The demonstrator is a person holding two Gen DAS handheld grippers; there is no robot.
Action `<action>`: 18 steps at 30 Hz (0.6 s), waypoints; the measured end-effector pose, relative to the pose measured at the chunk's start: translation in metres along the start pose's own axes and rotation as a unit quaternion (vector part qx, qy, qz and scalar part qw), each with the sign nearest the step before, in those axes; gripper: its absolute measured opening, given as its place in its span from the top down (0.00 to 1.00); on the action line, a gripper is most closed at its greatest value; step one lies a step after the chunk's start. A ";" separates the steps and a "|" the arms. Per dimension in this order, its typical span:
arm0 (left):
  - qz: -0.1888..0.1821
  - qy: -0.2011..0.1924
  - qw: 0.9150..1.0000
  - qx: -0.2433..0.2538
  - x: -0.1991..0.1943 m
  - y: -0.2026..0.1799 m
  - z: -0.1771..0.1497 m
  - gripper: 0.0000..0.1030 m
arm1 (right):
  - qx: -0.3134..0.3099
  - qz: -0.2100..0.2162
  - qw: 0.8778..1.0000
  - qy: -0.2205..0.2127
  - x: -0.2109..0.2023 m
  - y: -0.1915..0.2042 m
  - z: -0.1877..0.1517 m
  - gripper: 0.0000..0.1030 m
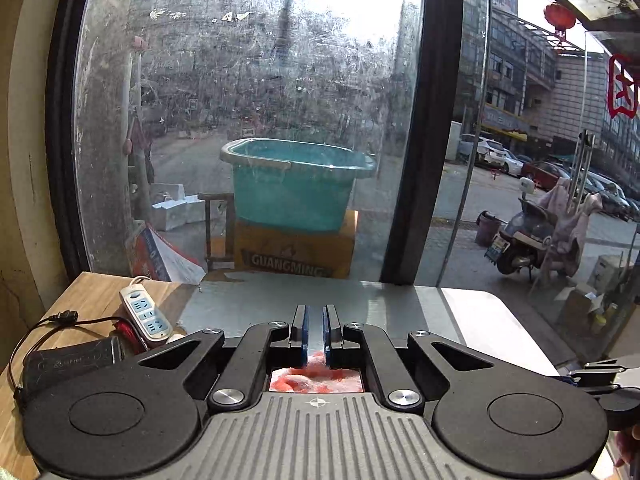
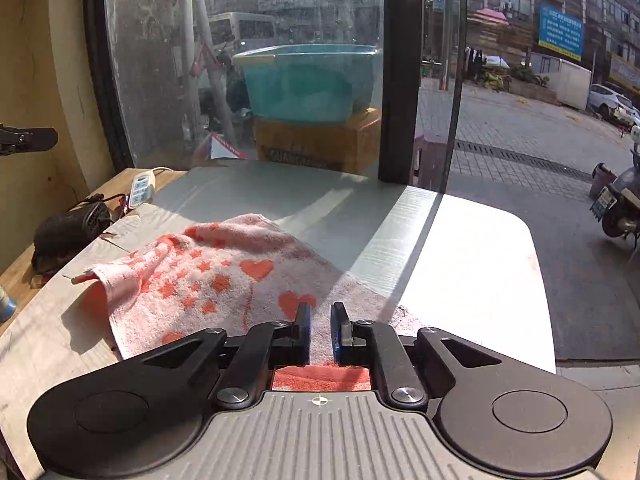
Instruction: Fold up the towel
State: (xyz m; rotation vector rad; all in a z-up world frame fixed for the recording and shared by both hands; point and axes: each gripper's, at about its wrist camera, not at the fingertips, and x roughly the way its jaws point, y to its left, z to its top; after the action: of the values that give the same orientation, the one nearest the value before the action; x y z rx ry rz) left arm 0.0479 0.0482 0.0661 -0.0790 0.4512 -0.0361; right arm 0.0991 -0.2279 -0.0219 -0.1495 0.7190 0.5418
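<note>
A pink towel [image 2: 224, 276] with orange hearts and stars lies rumpled on the grey table [image 2: 460, 248]. In the right wrist view its near edge runs under my right gripper [image 2: 320, 320], whose blue-padded fingers stand a little apart over the cloth. In the left wrist view my left gripper [image 1: 316, 328] has its fingers close together with a narrow gap, and a bit of the towel [image 1: 316, 376] shows at their base, held above the table. The right gripper's tip shows at the right edge of the left view [image 1: 600, 372].
A white power strip [image 1: 146, 316] and a black adapter [image 1: 72, 360] with cables lie on the wooden bench at left. A dirty window with a black post [image 1: 420, 128] stands right behind the table. A teal tub [image 1: 296, 184] sits on a yellow box outside.
</note>
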 end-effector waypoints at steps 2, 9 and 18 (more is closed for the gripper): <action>0.004 0.011 1.000 0.009 0.003 0.004 -0.007 0.92 | -0.007 0.003 1.000 0.014 0.018 0.021 -0.017 0.88; 0.036 0.076 0.996 0.012 0.049 0.028 -0.044 0.66 | -0.031 -0.019 0.999 0.017 0.048 0.064 -0.039 0.83; 0.106 0.136 0.985 -0.027 0.096 0.074 -0.084 0.48 | -0.039 -0.028 0.998 0.028 0.065 0.069 -0.049 0.38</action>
State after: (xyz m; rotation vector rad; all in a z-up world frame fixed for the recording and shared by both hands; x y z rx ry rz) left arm 0.0985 0.1110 -0.0571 -0.0800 0.7312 0.1763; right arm 0.0753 -0.1570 -0.0979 -0.2570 0.7465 0.5135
